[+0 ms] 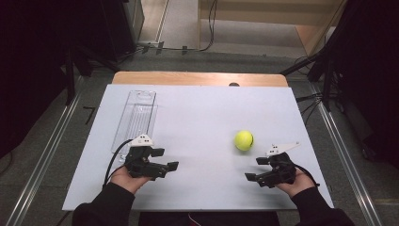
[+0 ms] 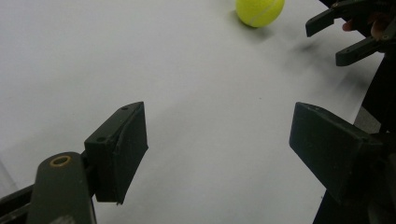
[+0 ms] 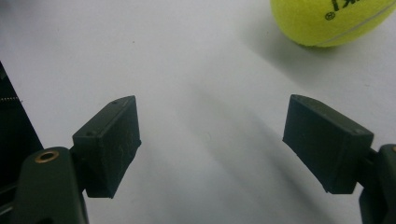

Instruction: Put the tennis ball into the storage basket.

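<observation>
A yellow-green tennis ball [image 1: 243, 140] rests on the white table top [image 1: 202, 117], right of centre. My right gripper [image 1: 255, 168] is held near the front right, just below and beside the ball, with its jaws wide apart and nothing between them. In the right gripper view the ball [image 3: 327, 21] lies beyond the right jaw at the top edge. My left gripper [image 1: 165, 159] is held at the front left, open and empty, pointing right. The left gripper view has the ball [image 2: 259, 11] far ahead and the right gripper [image 2: 343, 35] at the upper right.
A clear plastic tray [image 1: 135, 117] lies lengthwise on the left part of the table, just beyond the left hand. The wooden table edge [image 1: 200, 78] shows at the back. Metal rails and cables run along both sides on the floor.
</observation>
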### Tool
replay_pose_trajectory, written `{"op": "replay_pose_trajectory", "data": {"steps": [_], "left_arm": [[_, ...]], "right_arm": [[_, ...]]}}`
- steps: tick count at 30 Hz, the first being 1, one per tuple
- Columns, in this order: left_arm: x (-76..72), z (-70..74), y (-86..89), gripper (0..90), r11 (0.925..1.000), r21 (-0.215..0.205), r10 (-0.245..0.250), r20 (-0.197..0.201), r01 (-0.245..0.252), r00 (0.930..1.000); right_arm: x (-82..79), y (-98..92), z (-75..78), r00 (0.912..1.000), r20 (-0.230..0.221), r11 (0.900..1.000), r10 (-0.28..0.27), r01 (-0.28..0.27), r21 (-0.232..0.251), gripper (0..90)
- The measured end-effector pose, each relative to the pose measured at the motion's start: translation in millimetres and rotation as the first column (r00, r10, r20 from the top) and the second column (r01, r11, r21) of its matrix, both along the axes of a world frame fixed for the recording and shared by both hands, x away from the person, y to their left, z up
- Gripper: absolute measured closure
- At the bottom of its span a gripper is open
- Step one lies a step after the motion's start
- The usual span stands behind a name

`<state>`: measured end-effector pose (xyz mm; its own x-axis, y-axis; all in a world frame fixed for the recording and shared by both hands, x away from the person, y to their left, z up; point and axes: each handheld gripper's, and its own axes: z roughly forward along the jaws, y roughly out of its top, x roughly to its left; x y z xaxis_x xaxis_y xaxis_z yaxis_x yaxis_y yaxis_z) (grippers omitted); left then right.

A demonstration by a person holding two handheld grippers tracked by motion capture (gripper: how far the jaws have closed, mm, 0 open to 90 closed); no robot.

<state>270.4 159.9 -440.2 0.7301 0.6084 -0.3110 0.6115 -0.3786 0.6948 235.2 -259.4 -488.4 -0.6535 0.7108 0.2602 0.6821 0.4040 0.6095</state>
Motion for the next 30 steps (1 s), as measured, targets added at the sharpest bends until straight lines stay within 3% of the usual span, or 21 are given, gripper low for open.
{"op": "replay_pose_trajectory", "data": {"steps": [10,30], "left_arm": [[6.6,3.8,-14.4,19.9,0.9997,0.018,-0.018,0.021,0.017,0.9996],[21.3,9.1,-35.2,19.8,0.9953,0.053,-0.081,-0.003,0.081,0.9967]], "right_arm": [[0.0,-0.2,0.2,1.0,0.003,1.0,0.002,-0.002,0.001,16.9],[-0.1,-0.8,0.8,1.0,0.005,1.0,-0.001,0.001,0.004,16.8]]}}
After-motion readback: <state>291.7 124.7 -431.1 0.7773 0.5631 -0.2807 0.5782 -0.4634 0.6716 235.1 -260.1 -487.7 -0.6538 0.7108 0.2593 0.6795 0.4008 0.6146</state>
